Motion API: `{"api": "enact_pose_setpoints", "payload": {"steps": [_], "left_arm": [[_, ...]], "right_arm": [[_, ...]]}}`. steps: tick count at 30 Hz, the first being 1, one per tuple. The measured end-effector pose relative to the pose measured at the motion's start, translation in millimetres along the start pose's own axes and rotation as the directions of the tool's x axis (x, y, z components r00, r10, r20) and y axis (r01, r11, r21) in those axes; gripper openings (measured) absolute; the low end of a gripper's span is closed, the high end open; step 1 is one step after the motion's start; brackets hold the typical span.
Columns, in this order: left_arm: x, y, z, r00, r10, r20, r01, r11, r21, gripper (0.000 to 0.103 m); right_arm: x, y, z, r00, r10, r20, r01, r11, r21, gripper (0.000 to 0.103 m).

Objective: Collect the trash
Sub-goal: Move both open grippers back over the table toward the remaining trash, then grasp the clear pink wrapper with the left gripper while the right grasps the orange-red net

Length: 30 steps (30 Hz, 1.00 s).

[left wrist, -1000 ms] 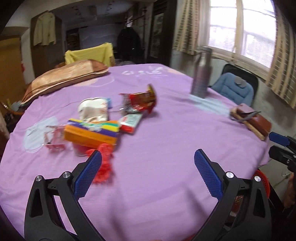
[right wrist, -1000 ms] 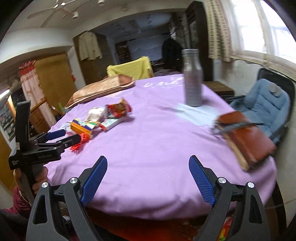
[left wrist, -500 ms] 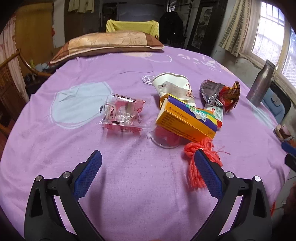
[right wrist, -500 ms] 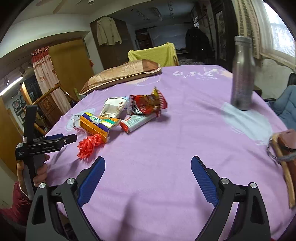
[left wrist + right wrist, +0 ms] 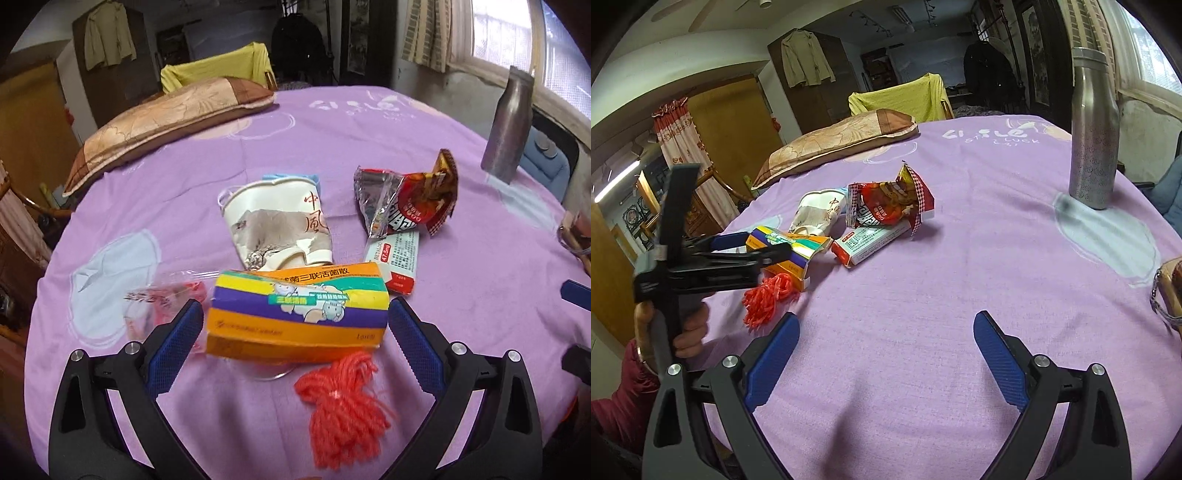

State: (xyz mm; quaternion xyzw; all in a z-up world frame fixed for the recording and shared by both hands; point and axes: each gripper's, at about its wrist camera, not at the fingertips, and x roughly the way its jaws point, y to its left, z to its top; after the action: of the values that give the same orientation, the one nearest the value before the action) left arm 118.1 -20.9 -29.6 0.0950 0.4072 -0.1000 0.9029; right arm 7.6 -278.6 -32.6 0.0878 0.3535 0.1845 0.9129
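Left tongs (image 5: 295, 325) stand wide open astride a striped medicine box (image 5: 295, 314), pads just beside its short ends, not pressing; nothing held yet. Right tongs (image 5: 886, 354) also gape fully, empty, over bare purple cloth (image 5: 960, 295) near the desk's front edge, well apart from the litter.

Risks, as judged from here: the box spans nearly the whole gap betw. the left pads, so closing off-centre could push it sideways or pivot it instead of pinching it. It lies partly on a clear lid or dish (unclear which), w/ a crinkled clear wrapper (image 5: 162, 299) touching its left end; either could get caught in the bite or dragged along. Red yarn bundle (image 5: 343, 402) sits just in front of the box, toward the front edge, and might snag a finger or get swept off the desk. Thin cardboard may crush if squeezed hard.

The trash itself: a loose cluster left of the desk's centre. Box is orange, purple, yellow and green w/ printed characters, one flap open. Behind it, a flattened paper cup (image 5: 277, 221); to the right, a torn red-and-silver snack bag (image 5: 406, 199) resting on a small red-and-white pill carton (image 5: 395, 262). A steel bottle (image 5: 1093, 129) stands apart near the far right edge.
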Motion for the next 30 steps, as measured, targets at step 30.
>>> {"api": "enact_pose_setpoints", "payload": {"steps": [30], "left_arm": [[-25,98,-36,0.987,0.159,-0.002,-0.158,0.984,-0.080,0.097]], "right_arm": [[8,19,-7,0.996,0.084,-0.032,-0.085,0.996,-0.041,0.094]]}}
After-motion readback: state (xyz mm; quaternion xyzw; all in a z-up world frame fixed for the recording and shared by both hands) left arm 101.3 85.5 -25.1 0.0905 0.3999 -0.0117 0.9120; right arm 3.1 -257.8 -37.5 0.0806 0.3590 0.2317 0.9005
